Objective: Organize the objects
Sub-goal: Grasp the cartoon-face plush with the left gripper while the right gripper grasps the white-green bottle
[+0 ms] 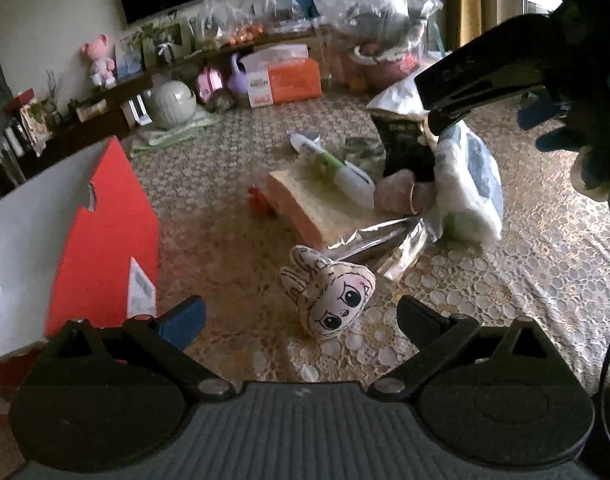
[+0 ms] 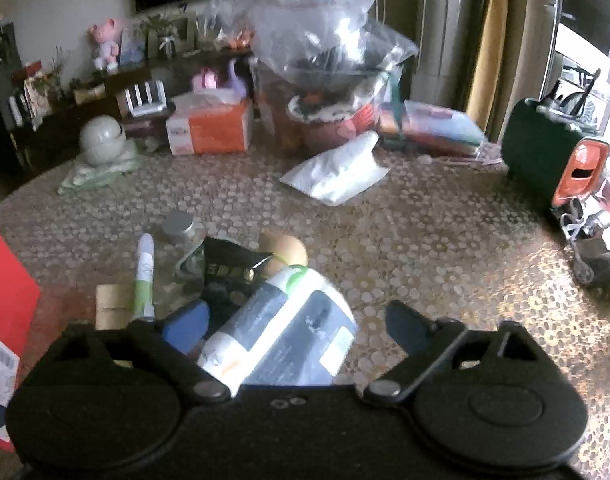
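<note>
Red box (image 1: 101, 240), white inside, stands open at the left on the lace-covered surface (image 1: 505, 300); its contents are cut off by the frame. A barcode label (image 1: 141, 292) on its side is too blurred to read.

Clear bags (image 2: 325, 32) at the far edge hold dark and red items, not identifiable. Orange tissue box (image 2: 213, 128): print unreadable.

Left claw (image 1: 301, 316) wide, nothing gripped; a plush face (image 1: 329, 296) lies on the surface between its fingers, just ahead.

Right claw (image 2: 293, 324) wide, pads not pressing; a white wipes pack (image 2: 289, 336) with a dark label lies between them, lower end hidden behind the claw body.

Pile beside it: green-white tube (image 2: 144, 280), black packet (image 2: 229, 268) with gold characters, illegible, small jar (image 2: 179, 226), foil bag (image 1: 385, 248).
</note>
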The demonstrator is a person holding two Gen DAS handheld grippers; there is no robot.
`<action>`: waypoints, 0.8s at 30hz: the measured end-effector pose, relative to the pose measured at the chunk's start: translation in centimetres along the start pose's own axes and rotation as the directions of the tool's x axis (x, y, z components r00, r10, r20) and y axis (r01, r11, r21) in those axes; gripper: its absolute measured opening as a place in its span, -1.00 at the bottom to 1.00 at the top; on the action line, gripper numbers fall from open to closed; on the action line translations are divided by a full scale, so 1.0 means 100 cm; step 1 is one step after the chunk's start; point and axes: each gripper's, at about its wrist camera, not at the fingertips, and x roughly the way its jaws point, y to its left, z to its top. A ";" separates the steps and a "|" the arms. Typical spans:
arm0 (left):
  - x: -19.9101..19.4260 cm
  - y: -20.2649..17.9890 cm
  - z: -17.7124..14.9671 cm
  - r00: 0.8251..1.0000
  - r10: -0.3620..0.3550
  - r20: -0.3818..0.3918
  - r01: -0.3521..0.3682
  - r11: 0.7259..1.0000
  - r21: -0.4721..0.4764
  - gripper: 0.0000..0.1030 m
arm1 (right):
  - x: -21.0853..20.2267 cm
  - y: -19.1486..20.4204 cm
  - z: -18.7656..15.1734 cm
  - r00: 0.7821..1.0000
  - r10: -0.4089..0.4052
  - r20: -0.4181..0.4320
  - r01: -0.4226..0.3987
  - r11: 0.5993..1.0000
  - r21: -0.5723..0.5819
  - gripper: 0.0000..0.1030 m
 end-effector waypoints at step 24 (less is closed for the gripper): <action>0.010 0.011 0.004 0.999 -0.039 -0.013 0.038 0.998 -0.057 0.03 | -0.001 -0.026 -0.012 0.999 0.033 -0.044 -0.028 0.994 0.107 -0.78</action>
